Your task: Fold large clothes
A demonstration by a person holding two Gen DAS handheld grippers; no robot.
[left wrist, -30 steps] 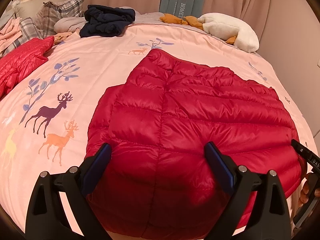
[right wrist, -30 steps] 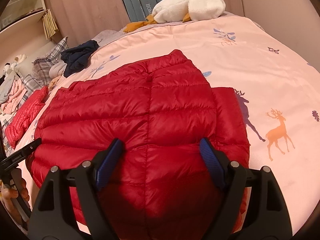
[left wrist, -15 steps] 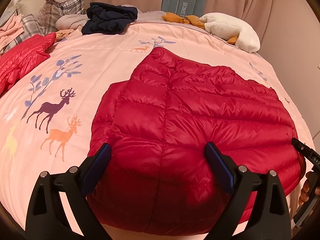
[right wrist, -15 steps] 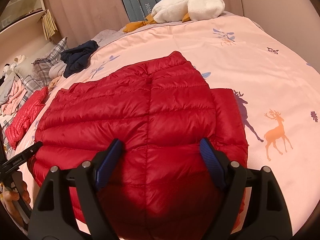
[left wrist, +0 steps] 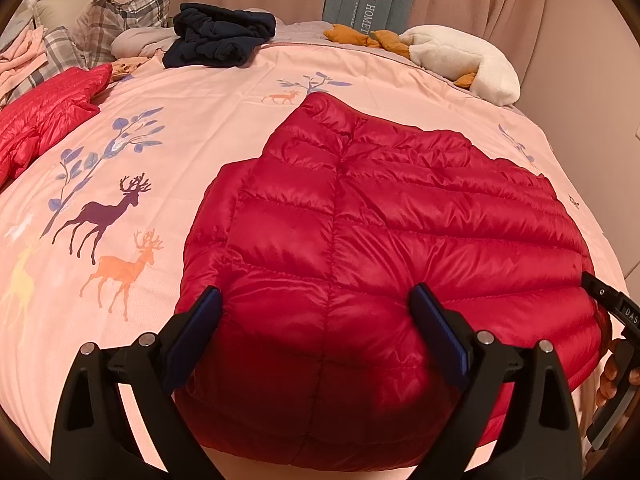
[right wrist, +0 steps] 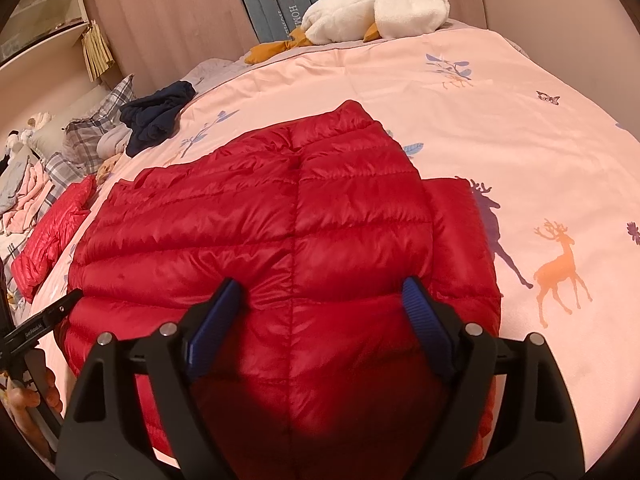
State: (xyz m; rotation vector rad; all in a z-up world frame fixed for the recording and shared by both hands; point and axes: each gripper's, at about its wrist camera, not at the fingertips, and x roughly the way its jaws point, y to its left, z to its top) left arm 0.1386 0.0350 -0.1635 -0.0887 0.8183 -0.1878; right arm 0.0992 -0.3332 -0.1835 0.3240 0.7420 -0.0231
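A red quilted down jacket [left wrist: 380,232] lies flat on the pink bedspread [left wrist: 192,112], back up, collar pointing away. It also shows in the right wrist view [right wrist: 288,240]. My left gripper [left wrist: 316,320] is open and empty, held just above the jacket's near hem at its left part. My right gripper [right wrist: 320,308] is open and empty above the near hem at its right part. Each gripper's edge shows in the other's view. The hem under the grippers lies in shadow.
A second red jacket [left wrist: 44,116] lies at the left bed edge. A dark blue garment [left wrist: 220,36], plaid pillows [left wrist: 116,20] and a white plush duck [left wrist: 460,60] sit at the far end. Pink curtains hang behind. Pink clothes [right wrist: 28,188] are piled at far left.
Both grippers have drawn back slightly toward the near edge of the bed, so more of the jacket's near hem shows. The jaws stay open. The jacket has not moved.
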